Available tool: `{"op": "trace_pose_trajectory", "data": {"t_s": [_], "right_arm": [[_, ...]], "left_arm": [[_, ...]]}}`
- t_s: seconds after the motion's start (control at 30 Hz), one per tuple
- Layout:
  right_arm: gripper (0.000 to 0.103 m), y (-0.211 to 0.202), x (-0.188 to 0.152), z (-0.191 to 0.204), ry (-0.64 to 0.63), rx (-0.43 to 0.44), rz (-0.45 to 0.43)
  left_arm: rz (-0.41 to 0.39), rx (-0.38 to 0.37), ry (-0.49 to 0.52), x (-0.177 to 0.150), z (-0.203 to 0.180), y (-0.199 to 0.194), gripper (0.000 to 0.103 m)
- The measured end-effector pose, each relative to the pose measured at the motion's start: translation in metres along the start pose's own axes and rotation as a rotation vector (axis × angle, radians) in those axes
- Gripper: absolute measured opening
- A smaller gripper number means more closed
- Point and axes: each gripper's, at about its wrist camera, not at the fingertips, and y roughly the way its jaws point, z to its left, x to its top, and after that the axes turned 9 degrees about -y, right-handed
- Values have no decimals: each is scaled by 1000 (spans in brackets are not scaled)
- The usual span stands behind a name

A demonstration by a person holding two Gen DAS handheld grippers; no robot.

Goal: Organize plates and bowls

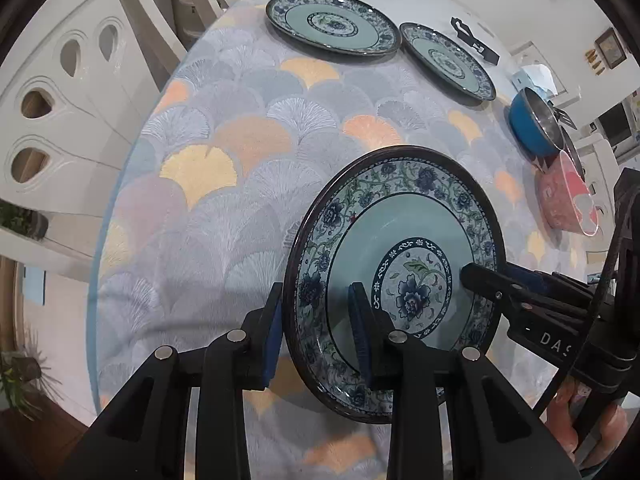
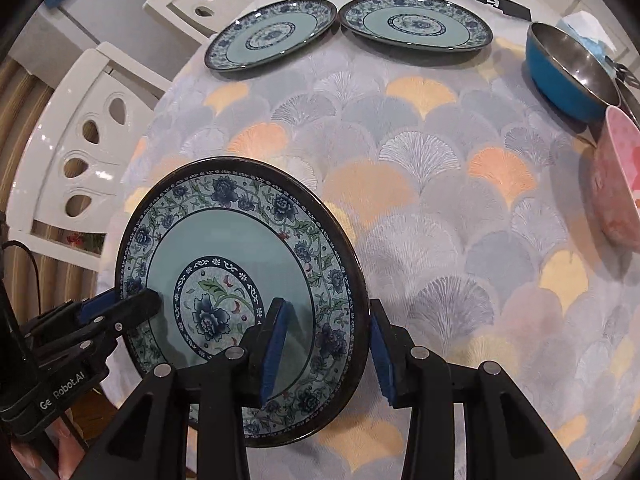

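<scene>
Item one, nearest to us: the left gripper (image 1: 316, 332), its blue-padded jaws clamped on the rim of a floral plate (image 1: 404, 240), one pad under the rim, one on the decorated face. Item two: the right gripper (image 2: 328, 348), clamped likewise on the opposite rim of the same plate, so we hold it between both tools above the fan-patterned tablecloth (image 2: 440, 200). The plate is teal at its well, with a blue flower at centre and a dark edge, and it sits tilted off the cloth.

Further out, at the far edge of the table: two matching plates, the left far plate (image 2: 272, 34) and the right far plate (image 2: 416, 20), lying flat, just beside one another.

To the right: a blue bowl (image 2: 568, 72) with a metal inside, and just beside it a pink bowl (image 2: 618, 184).

Beyond the table's left edge: white chairs (image 2: 80, 152).
</scene>
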Motion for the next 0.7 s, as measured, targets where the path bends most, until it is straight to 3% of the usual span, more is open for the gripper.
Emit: {"op": "trace_pose_trajectory", "data": {"t_s": [0.2,0.27,0.3,0.37,0.4,0.47,0.5,0.53,0.6,0.7], "right_arm": [[39,0,1,-10,12,-47,-12],[45,-13,0,-18,31,-40,-46],[53,-20,2,-20,38,-34,-68],[57,-38,5,-23,44,-18,-132],[57,-49,9,-23,42,-6,-168],[61,-72,18,-23,40,14,-239],[68,-80,24,-22,43,27,-259],[77,-90,31,-22,45,33,-291],[83,-111,47,-17,41,34,-362],[83,-135,72,-14,17,2,-424]], "left_arm": [[-40,19,9,6,10,-2,33],[-60,-10,-16,9,21,-12,35],[-69,-31,-32,11,26,-18,35],[-97,-96,-62,19,34,-33,36],[-115,-121,-71,22,36,-40,41],[-163,-159,-87,32,38,-57,63],[-195,-175,-91,38,37,-66,68],[-229,-190,-91,43,36,-76,71],[-286,-209,-72,58,29,-95,71],[-335,-224,-51,85,18,-112,71]]}}
